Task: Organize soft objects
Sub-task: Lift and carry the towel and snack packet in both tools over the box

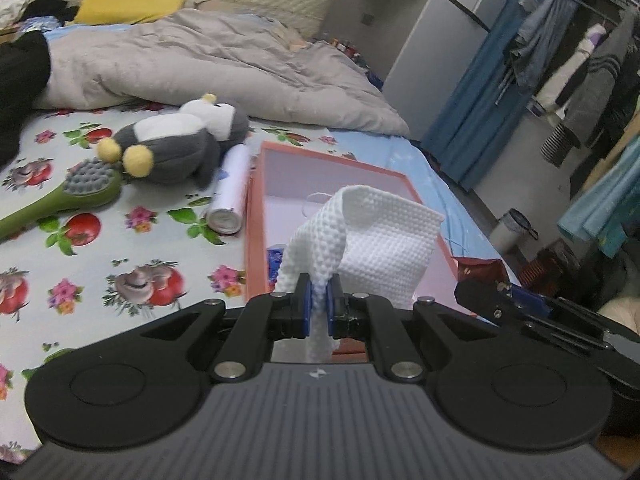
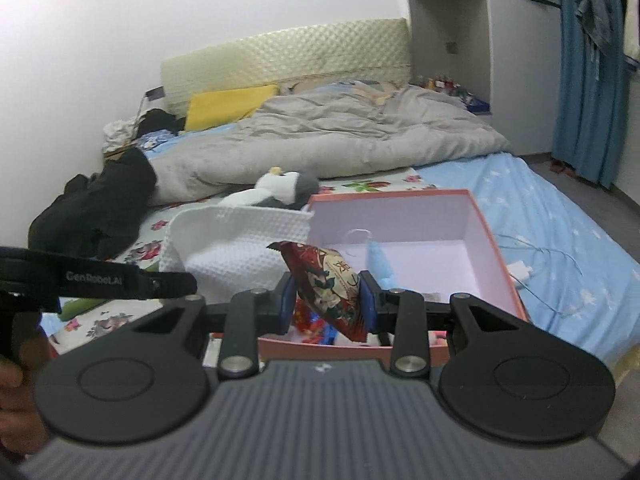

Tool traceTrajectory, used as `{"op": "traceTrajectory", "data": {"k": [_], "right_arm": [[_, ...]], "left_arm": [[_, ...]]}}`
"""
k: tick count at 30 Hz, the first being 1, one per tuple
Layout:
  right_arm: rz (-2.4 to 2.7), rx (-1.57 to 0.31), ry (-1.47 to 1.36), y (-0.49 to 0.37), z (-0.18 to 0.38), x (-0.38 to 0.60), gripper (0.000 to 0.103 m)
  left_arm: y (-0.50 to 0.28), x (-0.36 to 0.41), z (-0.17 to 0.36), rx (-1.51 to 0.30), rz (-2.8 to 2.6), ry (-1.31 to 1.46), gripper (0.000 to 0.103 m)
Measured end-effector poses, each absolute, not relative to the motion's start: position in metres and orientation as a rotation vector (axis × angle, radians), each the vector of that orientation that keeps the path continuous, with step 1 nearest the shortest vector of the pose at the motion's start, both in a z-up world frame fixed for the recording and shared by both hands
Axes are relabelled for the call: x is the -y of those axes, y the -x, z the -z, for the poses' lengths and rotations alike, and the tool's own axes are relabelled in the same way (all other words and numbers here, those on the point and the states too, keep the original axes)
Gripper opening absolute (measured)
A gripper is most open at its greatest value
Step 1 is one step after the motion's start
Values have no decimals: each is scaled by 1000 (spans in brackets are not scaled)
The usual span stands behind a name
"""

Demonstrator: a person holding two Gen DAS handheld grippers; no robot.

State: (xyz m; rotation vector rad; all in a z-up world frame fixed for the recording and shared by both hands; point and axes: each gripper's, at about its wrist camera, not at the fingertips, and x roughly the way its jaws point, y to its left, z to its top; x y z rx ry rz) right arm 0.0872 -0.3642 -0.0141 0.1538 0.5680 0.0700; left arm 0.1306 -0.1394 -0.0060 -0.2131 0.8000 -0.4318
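Observation:
My left gripper (image 1: pixel 319 304) is shut on a white waffle-textured cloth (image 1: pixel 376 236), which stands up and drapes over the near part of an open orange box (image 1: pixel 256 200) with a pale lilac inside. My right gripper (image 2: pixel 326 300) is shut on a small red patterned pouch (image 2: pixel 332 284), held above the near edge of the same box (image 2: pixel 496 248). The cloth (image 2: pixel 228 240) hangs just left of the pouch in the right wrist view. A grey and white plush penguin (image 1: pixel 180 140) lies on the floral sheet beyond the box. Small coloured items sit in the box's near corner.
A green-handled brush (image 1: pixel 76 192) and a white roll (image 1: pixel 232 188) lie beside the penguin. A grey duvet (image 1: pixel 208 64), a yellow pillow (image 1: pixel 124 4) and black clothes (image 2: pixel 96 208) fill the far bed. A white charger with cable (image 2: pixel 520 270) lies right of the box. Hanging clothes (image 1: pixel 580 72) line the right wall.

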Motion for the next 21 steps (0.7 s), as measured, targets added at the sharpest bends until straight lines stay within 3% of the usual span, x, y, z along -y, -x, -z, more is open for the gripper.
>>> {"op": "traceTrajectory", "data": {"k": [21], "right_arm": [[-10,-681,-252,-152,60,433,38]], "left_arm": [[-219,215,36,-899,462,142,9]]}}
